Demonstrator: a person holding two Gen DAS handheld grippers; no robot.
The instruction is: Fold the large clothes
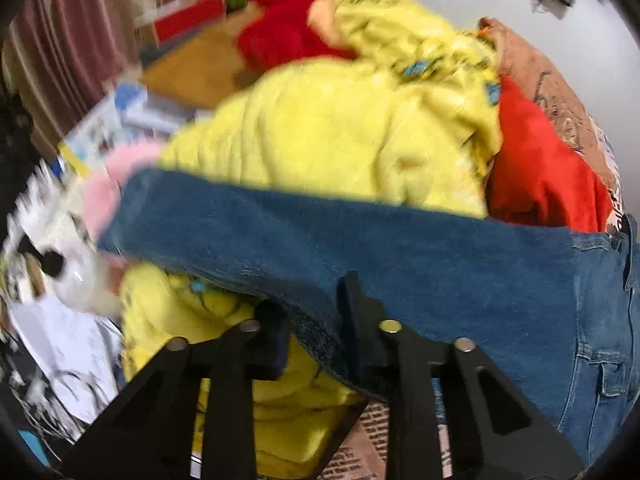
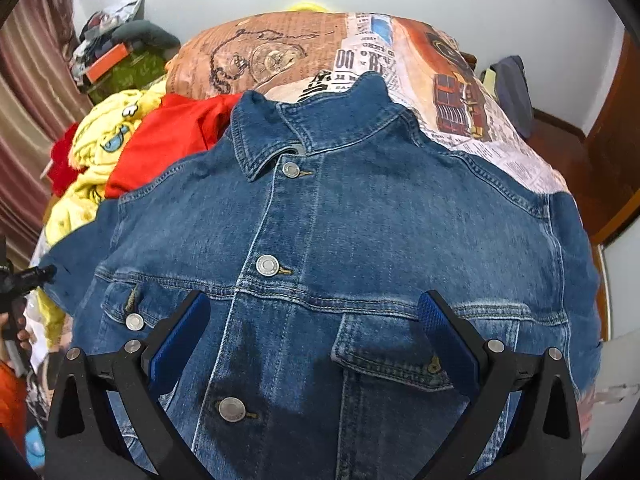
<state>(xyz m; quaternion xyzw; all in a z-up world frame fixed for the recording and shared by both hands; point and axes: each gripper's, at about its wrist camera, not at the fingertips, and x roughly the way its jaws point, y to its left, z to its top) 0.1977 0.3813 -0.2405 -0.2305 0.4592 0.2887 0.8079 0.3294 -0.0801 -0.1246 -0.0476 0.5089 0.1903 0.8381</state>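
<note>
A blue denim jacket [image 2: 340, 240] lies front up and buttoned on the bed, collar at the far end. My right gripper [image 2: 314, 320] is open and empty, hovering above the jacket's chest, one finger on each side of the button line. In the left wrist view my left gripper [image 1: 308, 316] is shut on the jacket's left sleeve [image 1: 320, 232], which stretches across the view and is lifted above a yellow garment [image 1: 340, 136]. The left gripper's tip [image 2: 36, 276] also shows at the left edge of the right wrist view, at the sleeve's end.
A pile of yellow [image 2: 100, 140] and red clothes [image 2: 172, 140] lies left of the jacket. A bedsheet with newspaper print [image 2: 460, 92] covers the bed. Papers and a white plush [image 1: 80, 264] lie at the left. A wooden door [image 2: 616, 128] stands at the right.
</note>
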